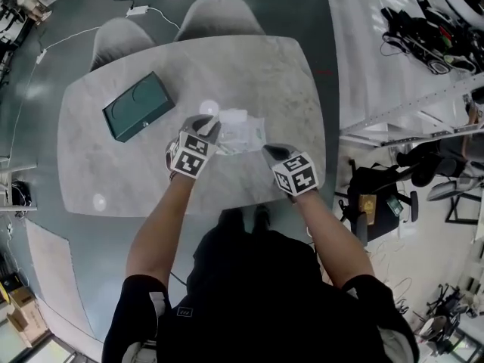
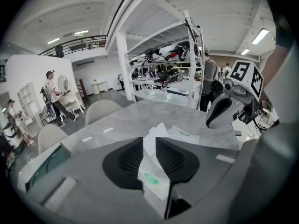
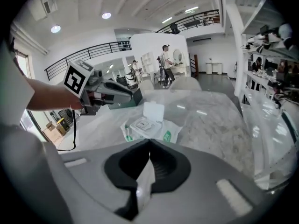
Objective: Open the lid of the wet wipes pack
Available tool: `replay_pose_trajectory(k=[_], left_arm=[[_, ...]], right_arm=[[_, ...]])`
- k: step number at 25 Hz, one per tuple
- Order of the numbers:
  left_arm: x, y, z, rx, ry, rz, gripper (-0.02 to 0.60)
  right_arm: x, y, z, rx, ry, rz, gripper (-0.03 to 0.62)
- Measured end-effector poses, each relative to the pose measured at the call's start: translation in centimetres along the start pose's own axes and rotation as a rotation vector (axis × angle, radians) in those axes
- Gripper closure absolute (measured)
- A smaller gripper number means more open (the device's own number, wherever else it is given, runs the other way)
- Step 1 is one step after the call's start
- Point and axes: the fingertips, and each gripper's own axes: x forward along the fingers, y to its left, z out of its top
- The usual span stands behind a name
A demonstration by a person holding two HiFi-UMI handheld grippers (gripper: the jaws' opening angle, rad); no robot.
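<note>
The wet wipes pack (image 1: 243, 134) lies on the marble table (image 1: 113, 165). It is a soft white pouch with green print, and its white flip lid (image 3: 154, 111) stands raised. My left gripper (image 1: 207, 128) hovers at the pack's left end. In the left gripper view its jaws (image 2: 149, 141) are parted, and the pack (image 2: 150, 177) shows through the gap without the pads pressing on it. My right gripper (image 1: 271, 152) hangs off the pack's near right corner, apart from it. In the right gripper view its tips (image 3: 149, 143) meet with nothing gripped.
A dark green box (image 1: 138, 106) lies on the table's left part. Two grey chairs (image 1: 219, 13) stand at the far edge. White racks and benches with equipment (image 1: 423, 21) fill the right side beyond the table.
</note>
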Motion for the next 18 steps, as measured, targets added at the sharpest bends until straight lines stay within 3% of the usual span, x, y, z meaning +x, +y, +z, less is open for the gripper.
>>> replay_pose_trajectory(k=[11, 18], left_arm=[[-11.2, -9.0, 3.1, -0.152, -0.142, 0.149, 0.508], [-15.8, -12.3, 3.2, -0.242, -0.195, 0.192, 0.52]], right_arm=[[-12.2, 2.8, 0.7, -0.03, -0.227, 0.069, 0.591], [-17.6, 3.5, 1.3, -0.065, -0.311, 0.075, 0.591]])
